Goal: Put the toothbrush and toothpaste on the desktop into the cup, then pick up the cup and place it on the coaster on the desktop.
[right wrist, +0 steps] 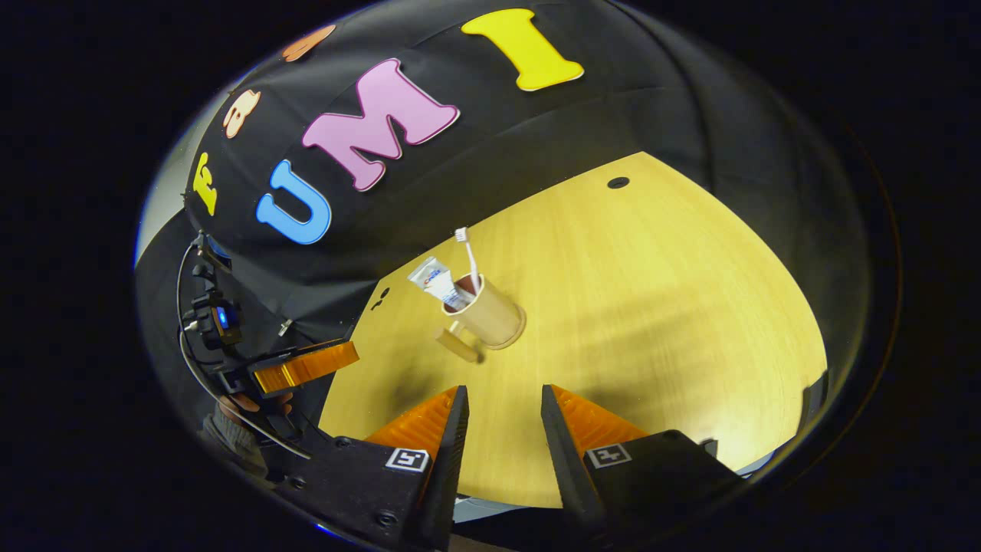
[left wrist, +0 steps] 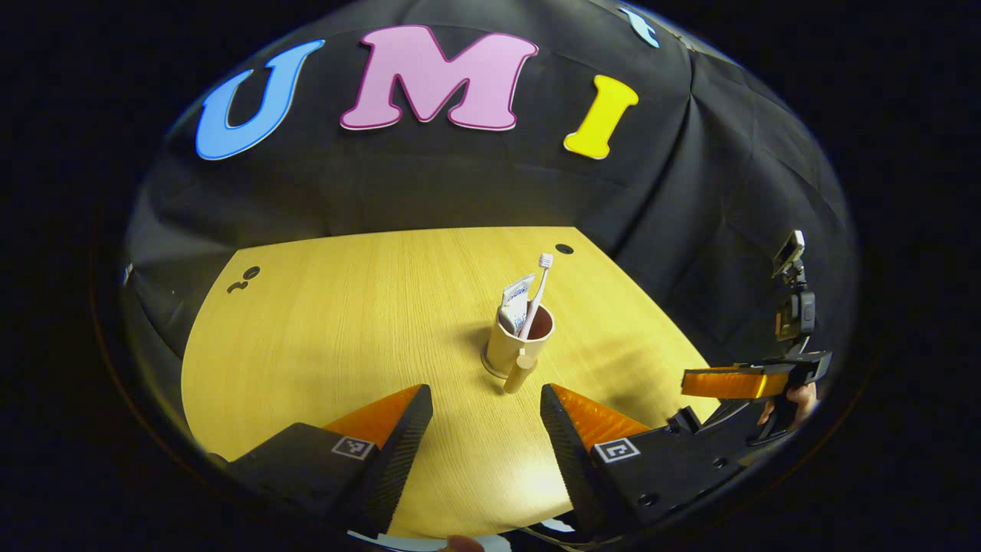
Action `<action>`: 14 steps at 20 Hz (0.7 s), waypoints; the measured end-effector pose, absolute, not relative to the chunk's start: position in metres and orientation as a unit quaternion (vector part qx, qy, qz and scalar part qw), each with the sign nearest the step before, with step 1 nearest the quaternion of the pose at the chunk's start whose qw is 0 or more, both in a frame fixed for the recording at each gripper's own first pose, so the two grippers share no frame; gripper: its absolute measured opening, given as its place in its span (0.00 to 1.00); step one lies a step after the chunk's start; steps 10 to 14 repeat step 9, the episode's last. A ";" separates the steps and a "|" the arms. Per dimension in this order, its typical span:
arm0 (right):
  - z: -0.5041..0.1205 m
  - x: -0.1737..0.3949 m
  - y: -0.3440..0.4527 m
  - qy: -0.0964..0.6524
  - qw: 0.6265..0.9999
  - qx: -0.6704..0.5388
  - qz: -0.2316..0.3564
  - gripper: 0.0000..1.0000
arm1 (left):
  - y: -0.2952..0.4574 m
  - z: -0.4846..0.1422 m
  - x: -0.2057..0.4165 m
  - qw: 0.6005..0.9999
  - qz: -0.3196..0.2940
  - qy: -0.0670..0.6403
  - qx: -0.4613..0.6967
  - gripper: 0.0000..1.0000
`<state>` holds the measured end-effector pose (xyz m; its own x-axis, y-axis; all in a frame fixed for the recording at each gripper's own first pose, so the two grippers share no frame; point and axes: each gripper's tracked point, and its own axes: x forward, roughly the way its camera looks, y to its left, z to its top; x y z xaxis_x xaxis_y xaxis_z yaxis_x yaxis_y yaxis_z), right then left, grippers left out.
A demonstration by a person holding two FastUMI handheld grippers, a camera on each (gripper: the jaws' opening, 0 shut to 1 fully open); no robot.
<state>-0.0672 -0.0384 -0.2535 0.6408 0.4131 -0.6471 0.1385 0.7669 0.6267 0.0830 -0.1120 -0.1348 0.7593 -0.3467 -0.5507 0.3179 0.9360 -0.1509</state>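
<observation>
Toothbrush (left wrist: 541,287) and toothpaste (left wrist: 516,301) in cup (left wrist: 515,345)

Black cloth wall (left wrist: 460,184) — pale wood desktop (left wrist: 345,337).

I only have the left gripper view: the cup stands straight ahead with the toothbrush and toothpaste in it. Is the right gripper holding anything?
Observer: No. The right gripper stands open over the bare desktop, with nothing between its fingers.
Operator: Where is the cup from there?
Observer: The cup stands ahead of it, apart from the fingers, with its handle sticking out to that view's left.
Operator: What holds the left gripper?
Observer: A hand is wrapped round the grip of the left gripper.
</observation>
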 end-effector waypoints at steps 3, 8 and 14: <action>-0.246 -0.062 -0.012 0.415 0.842 0.329 0.100 0.59 | -0.100 -0.127 0.065 0.944 -0.170 0.278 -0.043 0.88; -0.242 -0.054 0.025 0.416 0.845 0.315 0.117 0.59 | -0.080 -0.121 0.036 0.951 -0.143 0.264 -0.068 0.88; -0.243 -0.054 0.031 0.420 0.845 0.309 0.121 0.59 | -0.077 -0.123 0.032 0.952 -0.138 0.264 -0.073 0.88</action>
